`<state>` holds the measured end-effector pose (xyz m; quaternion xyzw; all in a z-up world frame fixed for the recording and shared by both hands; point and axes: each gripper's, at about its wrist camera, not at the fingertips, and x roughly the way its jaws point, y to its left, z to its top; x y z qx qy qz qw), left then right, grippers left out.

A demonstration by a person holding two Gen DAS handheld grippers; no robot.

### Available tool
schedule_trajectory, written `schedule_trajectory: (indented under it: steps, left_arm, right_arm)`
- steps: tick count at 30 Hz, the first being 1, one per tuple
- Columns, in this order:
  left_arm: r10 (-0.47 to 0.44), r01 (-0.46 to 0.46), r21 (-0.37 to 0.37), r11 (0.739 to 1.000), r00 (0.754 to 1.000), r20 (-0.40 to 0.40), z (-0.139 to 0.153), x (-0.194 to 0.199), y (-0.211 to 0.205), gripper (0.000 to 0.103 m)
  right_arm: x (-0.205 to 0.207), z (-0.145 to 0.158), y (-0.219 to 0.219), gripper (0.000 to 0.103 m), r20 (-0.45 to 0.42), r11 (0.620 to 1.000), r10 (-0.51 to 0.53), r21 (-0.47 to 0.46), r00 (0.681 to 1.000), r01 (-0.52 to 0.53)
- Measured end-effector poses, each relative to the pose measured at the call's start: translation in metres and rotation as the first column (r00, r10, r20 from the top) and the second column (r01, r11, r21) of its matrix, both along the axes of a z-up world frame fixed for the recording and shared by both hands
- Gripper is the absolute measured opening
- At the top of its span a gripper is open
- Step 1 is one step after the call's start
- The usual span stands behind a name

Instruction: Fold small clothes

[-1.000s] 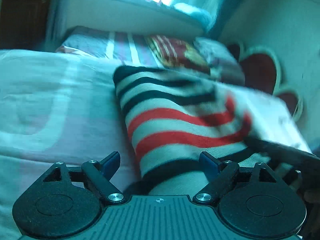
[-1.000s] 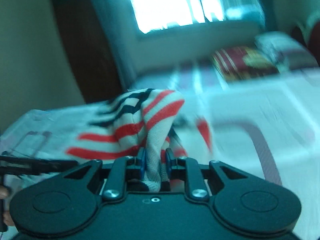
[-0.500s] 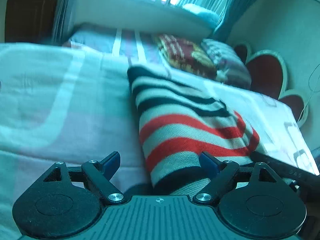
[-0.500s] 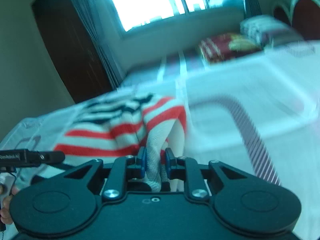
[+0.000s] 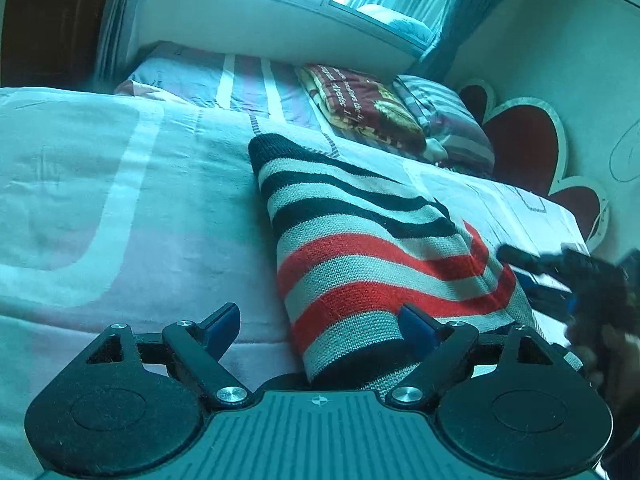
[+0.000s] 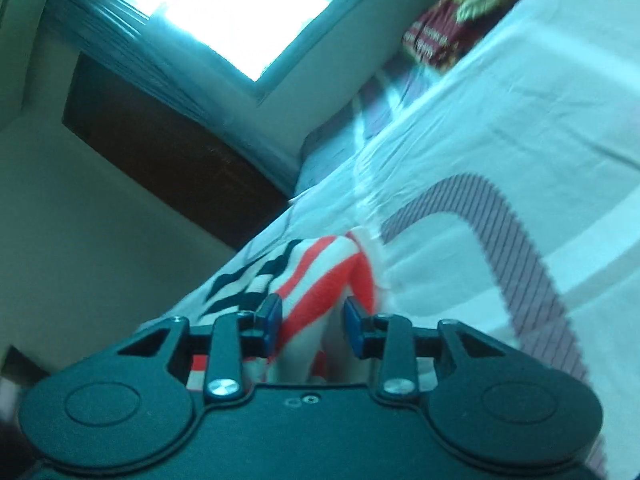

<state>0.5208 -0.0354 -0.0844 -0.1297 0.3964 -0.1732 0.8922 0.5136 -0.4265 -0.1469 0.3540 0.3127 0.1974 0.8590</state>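
A knit garment [image 5: 372, 248] with black, red and pale stripes lies folded on the pink and white bed sheet [image 5: 120, 200]. My left gripper [image 5: 320, 320] stands open and wide, and the garment's near end lies between its fingers without being pinched. My right gripper [image 6: 312, 316] is rolled to one side and its jaws are opening. A red-striped fold of the garment [image 6: 320, 272] sits between its blue pads [image 6: 354, 326], which no longer squeeze it. In the left wrist view the right gripper [image 5: 560, 276] shows at the garment's right edge, held by a hand.
A folded dark red blanket [image 5: 360, 108] and a striped pillow [image 5: 444, 128] lie at the head of the bed, by a heart-shaped headboard [image 5: 524, 140]. Beyond the bed are a bright window [image 6: 224, 4] and dark wooden furniture [image 6: 160, 140].
The right gripper swung sideways and rolled, brought the pinched fold down onto the bed, and its jaws have parted off the cloth. The left gripper stayed open and nearly still.
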Motion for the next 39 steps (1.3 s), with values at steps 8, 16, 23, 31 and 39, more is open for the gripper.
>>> schedule_trajectory:
  steps: [8, 16, 23, 31, 39]
  left_arm:
    - [-0.026, 0.026, 0.027, 0.999, 1.0, 0.007, -0.003, 0.001, -0.005, 0.086]
    - [-0.029, 0.027, 0.032, 0.999, 0.998, 0.051, 0.014, -0.025, -0.001, 0.086]
    - [-0.052, 0.051, 0.012, 0.999, 0.997, 0.055, 0.012, -0.053, -0.004, 0.086]
    - [-0.04, 0.04, 0.019, 0.999, 0.998, 0.052, 0.01, -0.056, -0.006, 0.086]
    - [-0.024, 0.024, 0.02, 1.0, 0.999, 0.028, -0.019, -0.062, 0.0, 0.103]
  right_arm:
    - [-0.001, 0.011, 0.07, 0.01, 0.177, 0.758, 0.12, -0.652, 0.977, 0.025]
    - [-0.059, 0.042, 0.024, 0.049, 0.087, 0.933, -0.02, -0.356, 0.996, 0.05]
    - [-0.135, 0.036, 0.015, 0.052, -0.016, 0.989, 0.023, -0.147, 1.0, -0.025]
    - [-0.127, 0.037, 0.033, 0.011, -0.037, 0.976, 0.011, -0.219, 0.999, -0.019]
    - [-0.135, -0.006, 0.025, 0.02, -0.067, 0.958, -0.01, -0.285, 0.998, -0.01]
